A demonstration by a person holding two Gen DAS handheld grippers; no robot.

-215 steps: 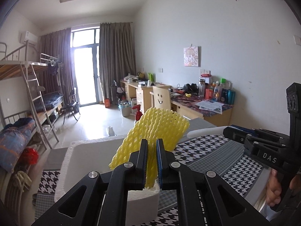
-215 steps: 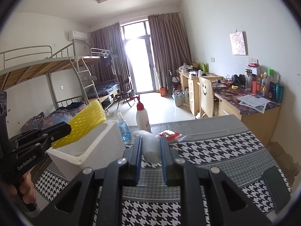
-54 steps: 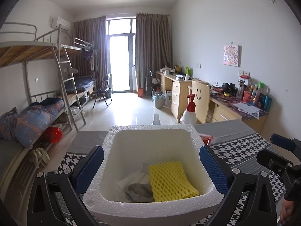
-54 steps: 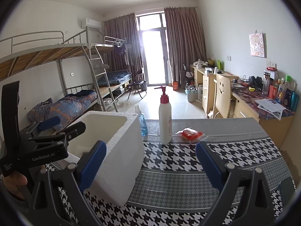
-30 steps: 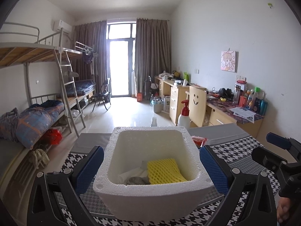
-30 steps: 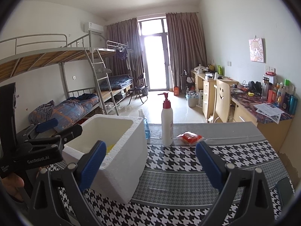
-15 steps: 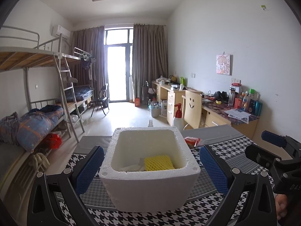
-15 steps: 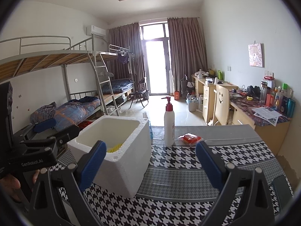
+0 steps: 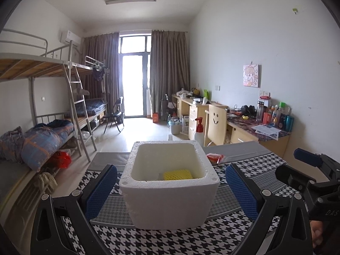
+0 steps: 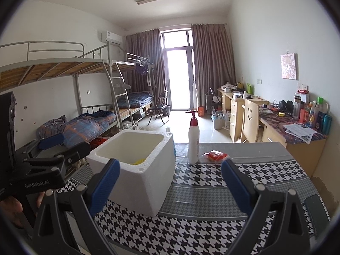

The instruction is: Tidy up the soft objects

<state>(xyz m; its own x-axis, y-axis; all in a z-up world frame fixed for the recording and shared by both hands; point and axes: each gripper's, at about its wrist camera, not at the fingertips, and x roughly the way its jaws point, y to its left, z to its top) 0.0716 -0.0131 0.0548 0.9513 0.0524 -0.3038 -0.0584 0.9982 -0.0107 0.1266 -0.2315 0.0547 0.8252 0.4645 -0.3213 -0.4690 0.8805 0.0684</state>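
Note:
A white foam box (image 9: 170, 199) stands on the houndstooth tablecloth, straight ahead in the left wrist view. A yellow foam net (image 9: 178, 174) lies inside it at the bottom right. My left gripper (image 9: 170, 193) is open and empty, its blue pads wide apart on either side of the box's near wall. The right wrist view shows the same foam box (image 10: 140, 178) to the left with a sliver of the yellow net (image 10: 139, 161) visible. My right gripper (image 10: 170, 184) is open and holds nothing. The other contents of the box are hidden by its wall.
A white pump bottle with a red top (image 10: 193, 140) and a red packet (image 10: 215, 155) sit on the table behind the box. A dark flat object (image 10: 316, 210) lies at the table's right edge. Bunk beds stand left, desks and a chair right.
Both grippers have drawn back from the foam box, which now looks smaller and farther. Earlier the left gripper held the yellow net; it now lies in the box.

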